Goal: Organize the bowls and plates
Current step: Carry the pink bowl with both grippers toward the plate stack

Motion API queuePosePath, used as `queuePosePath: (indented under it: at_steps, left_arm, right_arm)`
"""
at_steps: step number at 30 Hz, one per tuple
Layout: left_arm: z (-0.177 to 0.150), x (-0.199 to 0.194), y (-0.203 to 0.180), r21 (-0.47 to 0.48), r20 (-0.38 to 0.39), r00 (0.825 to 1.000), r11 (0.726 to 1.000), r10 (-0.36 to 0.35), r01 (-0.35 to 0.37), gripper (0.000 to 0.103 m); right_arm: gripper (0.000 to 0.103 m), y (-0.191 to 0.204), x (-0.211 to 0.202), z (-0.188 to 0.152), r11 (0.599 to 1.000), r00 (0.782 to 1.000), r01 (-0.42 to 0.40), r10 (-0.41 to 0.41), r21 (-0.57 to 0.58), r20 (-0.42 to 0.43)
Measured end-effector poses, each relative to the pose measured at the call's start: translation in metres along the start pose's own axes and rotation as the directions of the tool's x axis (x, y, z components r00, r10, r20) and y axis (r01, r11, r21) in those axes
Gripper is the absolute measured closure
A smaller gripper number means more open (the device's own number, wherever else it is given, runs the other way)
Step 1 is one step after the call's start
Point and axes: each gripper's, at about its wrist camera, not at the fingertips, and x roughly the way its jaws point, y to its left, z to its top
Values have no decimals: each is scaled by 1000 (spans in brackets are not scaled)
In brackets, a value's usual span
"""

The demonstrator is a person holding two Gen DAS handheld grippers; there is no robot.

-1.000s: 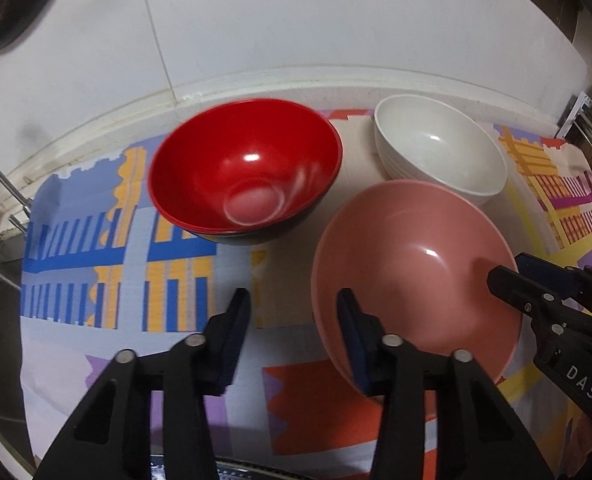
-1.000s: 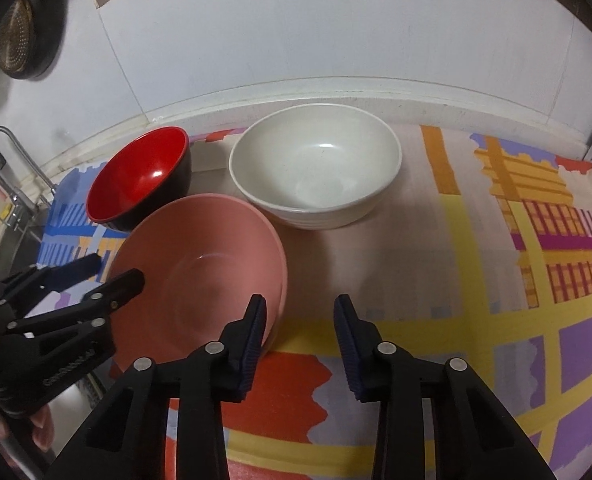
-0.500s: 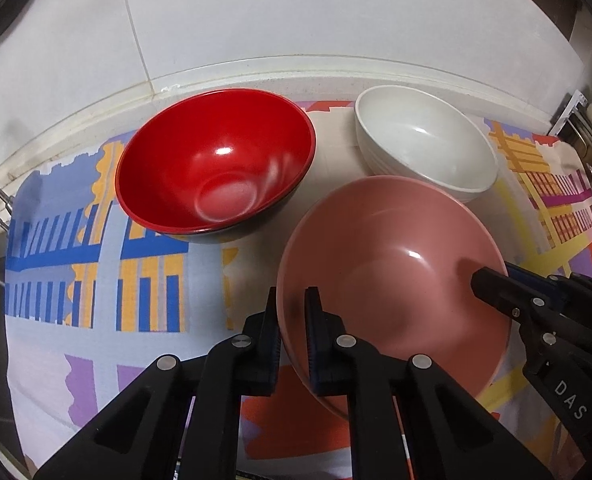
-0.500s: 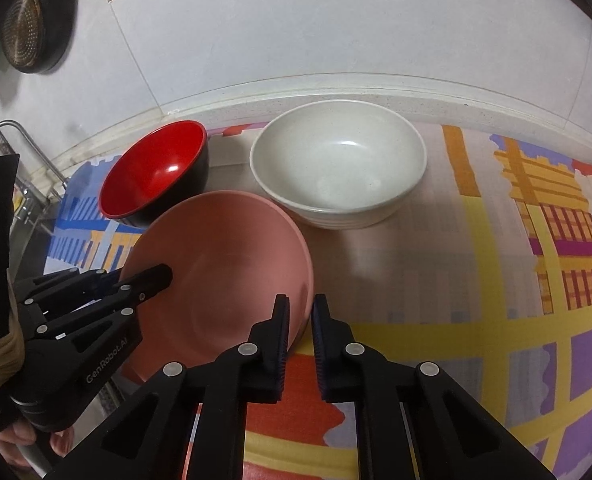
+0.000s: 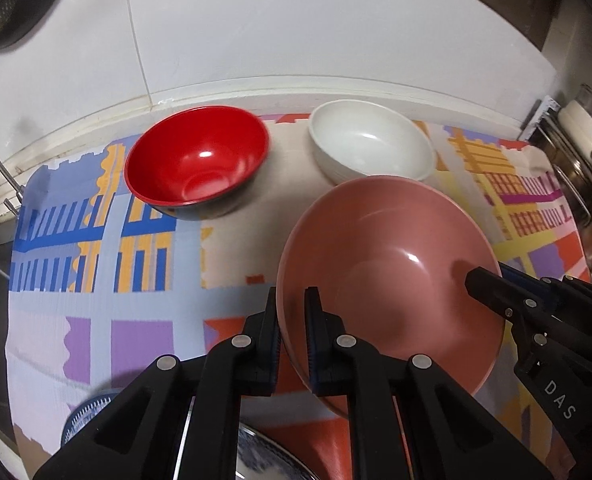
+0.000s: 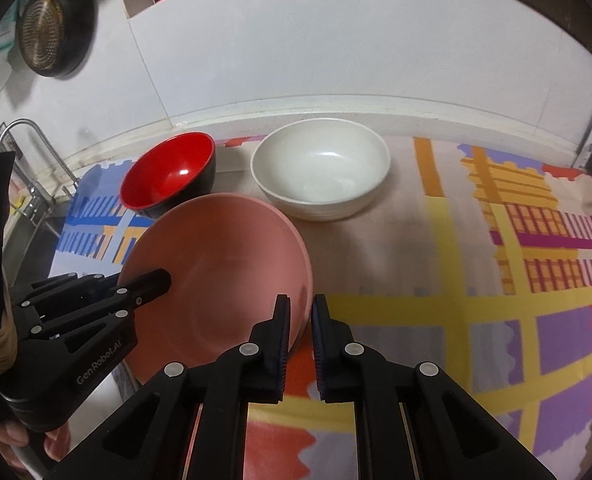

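Against white kitchen tiles, both hand-held grippers, left and right, have just clamped opposite rims of the pink bowl, now tilting up off the patterned tabletop, ready for stacking

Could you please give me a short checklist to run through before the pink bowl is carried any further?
1. Left tool clamped on the rim of the pink bowl: ok, a pad on each side of the rim.
2. Right tool clamped on the opposite rim: ok.
3. Pink bowl empty: ok, nothing inside.
4. Pink bowl clear of the patterned cloth: cannot tell, its underside is hidden.
5. White bowl and red bowl apart from the pink bowl: cannot tell, the pink rim overlaps both in these views.
6. White bowl empty, if it is the stacking target: ok.
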Motion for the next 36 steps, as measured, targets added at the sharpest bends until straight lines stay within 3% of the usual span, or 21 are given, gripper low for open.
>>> queuePosePath:
  at_steps: [16, 36]
  left_arm:
    - [-47, -36, -49, 31, -15, 998, 998, -59, 59, 89]
    - [-89, -29, -92, 53, -118, 987, 992, -109, 116, 88]
  right_arm:
    - [91, -30, -60, -46, 999, 999, 39, -39, 5, 24]
    - [91, -62, -76, -93, 997, 997, 72, -71, 21, -40]
